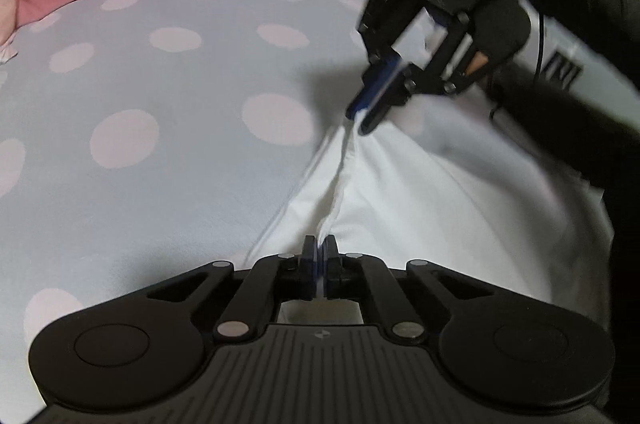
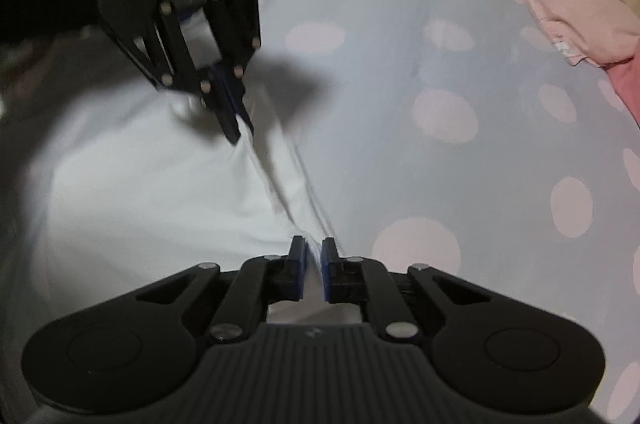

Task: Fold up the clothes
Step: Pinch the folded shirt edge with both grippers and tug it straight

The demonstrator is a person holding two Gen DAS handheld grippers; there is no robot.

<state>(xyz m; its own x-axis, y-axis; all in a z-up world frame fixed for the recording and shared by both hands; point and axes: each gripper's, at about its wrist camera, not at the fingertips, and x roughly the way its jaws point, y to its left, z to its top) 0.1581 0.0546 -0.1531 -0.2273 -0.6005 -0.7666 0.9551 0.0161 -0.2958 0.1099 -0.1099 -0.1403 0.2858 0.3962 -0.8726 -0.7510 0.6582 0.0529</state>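
Both grippers, left gripper (image 1: 320, 256) and right gripper (image 2: 314, 258), have their jaws pinching one edge of the white garment (image 1: 420, 208) stretched between them above the dotted bed (image 1: 160, 152), so the fold seems begun, and carrying that edge across evenly probably comes next.

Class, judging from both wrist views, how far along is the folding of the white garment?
Done: both grippers have pinched one edge of the white garment, left gripper and right gripper. In hand: that edge is pulled taut between them above the dotted sheet. Left: no fold shows yet.
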